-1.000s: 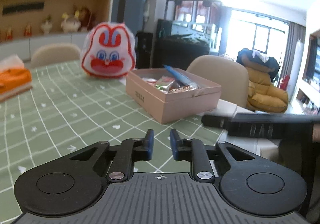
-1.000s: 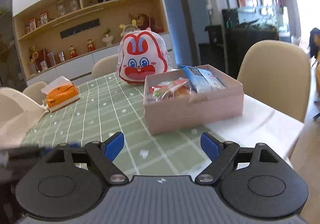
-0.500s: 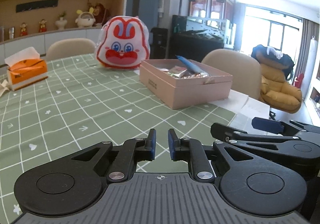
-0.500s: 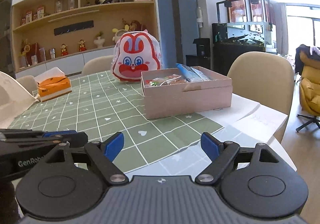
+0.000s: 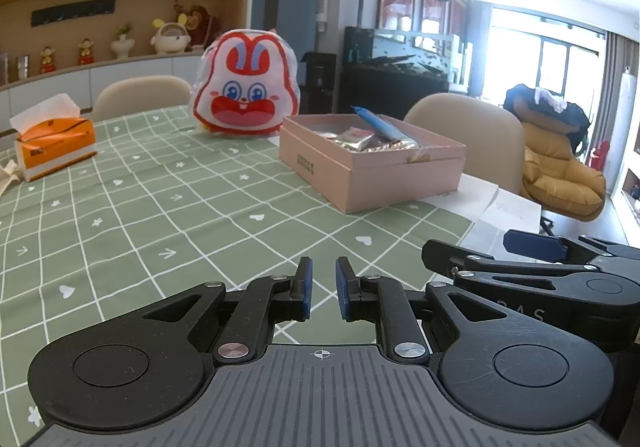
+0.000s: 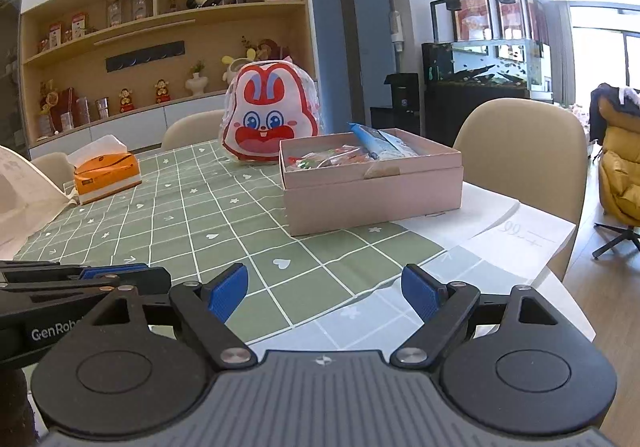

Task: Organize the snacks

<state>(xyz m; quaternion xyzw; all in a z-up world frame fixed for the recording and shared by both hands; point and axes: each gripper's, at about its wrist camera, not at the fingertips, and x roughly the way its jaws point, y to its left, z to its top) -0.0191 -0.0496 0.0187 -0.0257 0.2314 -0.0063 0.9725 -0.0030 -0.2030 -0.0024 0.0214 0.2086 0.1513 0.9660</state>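
An open pink box (image 5: 372,175) (image 6: 372,191) stands on the green checked tablecloth (image 5: 160,207), holding several snack packets and a blue packet (image 5: 380,123) (image 6: 372,139) that sticks up. Behind it stands a red and white rabbit-face bag (image 5: 246,87) (image 6: 272,115). My left gripper (image 5: 322,271) hovers low over the cloth, short of the box, shut with nothing between its blue pads. My right gripper (image 6: 324,287) is near the table's front edge, open and empty, beside the left one.
An orange tissue box (image 5: 52,143) (image 6: 106,173) sits at the far left of the table. White paper (image 6: 520,239) lies by the right edge. A beige chair (image 6: 520,151) stands behind the box, and a yellow armchair (image 5: 560,175) further right.
The left jaws drew a little closer together. The right gripper sank toward the table edge and now shows sharply at the right of the left wrist view. The box and the bag have not moved.
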